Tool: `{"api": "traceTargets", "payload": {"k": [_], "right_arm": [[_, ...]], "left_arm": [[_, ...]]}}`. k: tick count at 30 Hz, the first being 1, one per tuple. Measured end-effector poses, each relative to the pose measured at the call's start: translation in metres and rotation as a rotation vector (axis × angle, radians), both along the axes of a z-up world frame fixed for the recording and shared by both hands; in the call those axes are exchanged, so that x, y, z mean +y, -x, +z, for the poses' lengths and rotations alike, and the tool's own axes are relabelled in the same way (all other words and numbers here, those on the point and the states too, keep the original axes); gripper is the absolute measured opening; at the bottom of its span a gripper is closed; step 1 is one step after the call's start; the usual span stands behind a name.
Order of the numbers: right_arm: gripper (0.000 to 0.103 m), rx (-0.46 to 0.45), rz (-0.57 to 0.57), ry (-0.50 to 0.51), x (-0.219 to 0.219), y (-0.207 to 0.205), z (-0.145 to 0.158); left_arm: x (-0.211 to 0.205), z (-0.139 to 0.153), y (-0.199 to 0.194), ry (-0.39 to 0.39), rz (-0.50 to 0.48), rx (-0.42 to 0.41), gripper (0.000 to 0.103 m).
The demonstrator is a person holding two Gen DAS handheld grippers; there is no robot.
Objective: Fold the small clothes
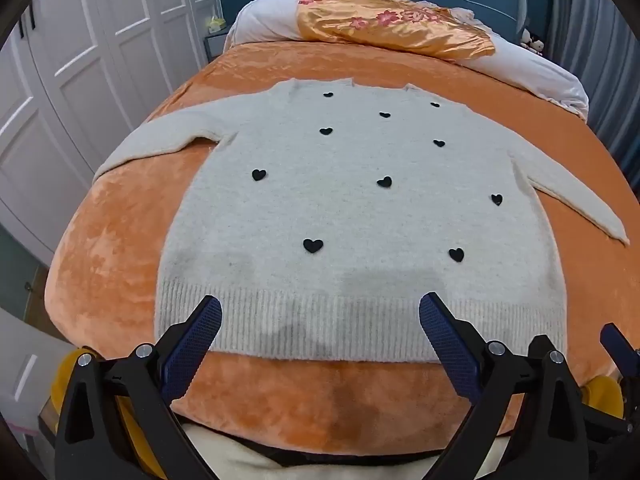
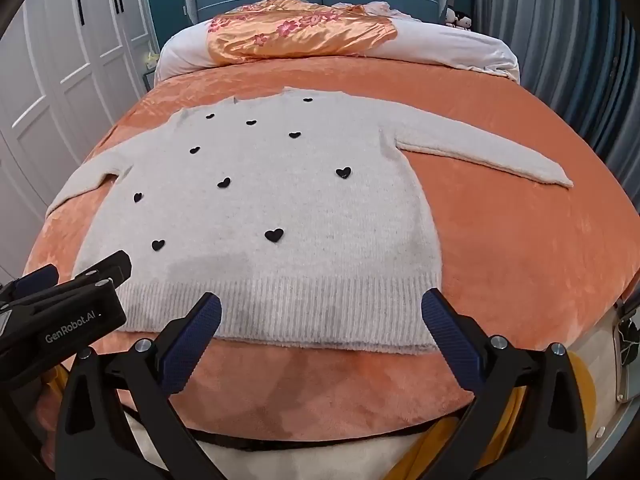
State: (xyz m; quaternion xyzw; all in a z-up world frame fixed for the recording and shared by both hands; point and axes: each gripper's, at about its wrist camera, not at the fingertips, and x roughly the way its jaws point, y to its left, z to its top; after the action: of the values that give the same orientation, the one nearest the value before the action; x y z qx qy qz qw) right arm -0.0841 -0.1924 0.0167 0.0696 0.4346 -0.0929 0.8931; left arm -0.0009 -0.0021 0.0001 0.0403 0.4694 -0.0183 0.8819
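Note:
A cream knit sweater [image 1: 340, 200] with small black hearts lies flat, front up, on the orange blanket [image 1: 120, 248], both sleeves spread out; it also shows in the right wrist view [image 2: 272, 200]. Its ribbed hem faces me. My left gripper [image 1: 320, 320] is open and empty, hovering above the hem's middle. My right gripper [image 2: 322, 316] is open and empty, above the hem's right half. The left gripper's body [image 2: 60, 312] shows at the left of the right wrist view.
The orange blanket [image 2: 520, 240] covers a bed. A white pillow with an orange floral satin cover [image 1: 392, 20] lies at the head. White wardrobe doors [image 1: 80, 60] stand left, a grey curtain [image 2: 560, 40] right. The bed's front edge is just below the grippers.

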Motion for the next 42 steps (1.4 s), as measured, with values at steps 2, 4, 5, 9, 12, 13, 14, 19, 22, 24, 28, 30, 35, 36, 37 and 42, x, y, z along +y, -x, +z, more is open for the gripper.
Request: {"api": "traceTargets", "payload": {"k": [2, 4, 5, 9, 12, 13, 14, 19, 22, 24, 28, 30, 35, 36, 37, 42], "right_arm": [[0.098, -0.002, 0.001, 0.010, 0.001, 0.000, 0.000], [0.098, -0.004, -0.002, 0.018, 0.000, -0.001, -0.001], [0.098, -0.004, -0.008, 0.023, -0.001, -0.001, -0.001], [0.098, -0.005, -0.039, 0.015, 0.000, -0.001, 0.008], [0.098, -0.020, -0.041, 0.000, -0.008, 0.003, 0.011], [0.098, -0.021, -0.041, 0.002, -0.007, 0.003, 0.012], [0.098, -0.022, -0.040, 0.004, -0.007, 0.002, 0.013], [0.098, -0.029, -0.031, -0.002, -0.006, 0.004, 0.015], [0.098, -0.035, -0.028, 0.005, -0.003, 0.006, 0.017], [0.098, -0.036, -0.028, 0.006, -0.003, 0.005, 0.018], [0.098, -0.036, -0.031, 0.006, -0.002, 0.005, 0.018], [0.098, -0.035, -0.031, 0.008, -0.002, 0.005, 0.018], [0.098, -0.032, -0.028, 0.006, -0.001, 0.003, 0.018], [0.098, -0.030, -0.028, 0.007, -0.001, 0.003, 0.018], [0.098, -0.028, -0.031, 0.009, -0.001, 0.003, 0.018], [0.098, -0.029, -0.031, 0.009, 0.000, 0.001, 0.018]], "left_arm": [[-0.003, 0.000, 0.001, -0.012, 0.007, -0.005, 0.097], [-0.006, 0.001, 0.002, -0.021, 0.020, -0.011, 0.097], [-0.006, 0.001, 0.002, -0.020, 0.027, -0.013, 0.097], [-0.007, 0.014, 0.000, 0.006, -0.001, -0.004, 0.097], [-0.009, 0.016, -0.001, 0.006, 0.004, -0.001, 0.097], [-0.010, 0.017, -0.002, 0.005, 0.007, -0.001, 0.097], [-0.007, 0.016, -0.001, 0.009, 0.005, -0.001, 0.097], [0.002, 0.011, 0.003, -0.002, -0.004, -0.013, 0.097], [0.002, 0.012, 0.004, -0.004, -0.010, -0.014, 0.097], [0.001, 0.012, 0.005, -0.006, -0.013, -0.015, 0.097], [0.000, 0.012, 0.005, -0.006, -0.014, -0.014, 0.097], [0.000, 0.013, 0.005, -0.005, -0.015, -0.014, 0.097], [-0.001, 0.014, 0.005, -0.007, -0.013, -0.015, 0.097], [-0.001, 0.014, 0.005, -0.006, -0.014, -0.014, 0.097], [-0.001, 0.014, 0.005, -0.007, -0.015, -0.015, 0.097], [-0.002, 0.015, 0.004, -0.007, -0.014, -0.013, 0.097]]}}
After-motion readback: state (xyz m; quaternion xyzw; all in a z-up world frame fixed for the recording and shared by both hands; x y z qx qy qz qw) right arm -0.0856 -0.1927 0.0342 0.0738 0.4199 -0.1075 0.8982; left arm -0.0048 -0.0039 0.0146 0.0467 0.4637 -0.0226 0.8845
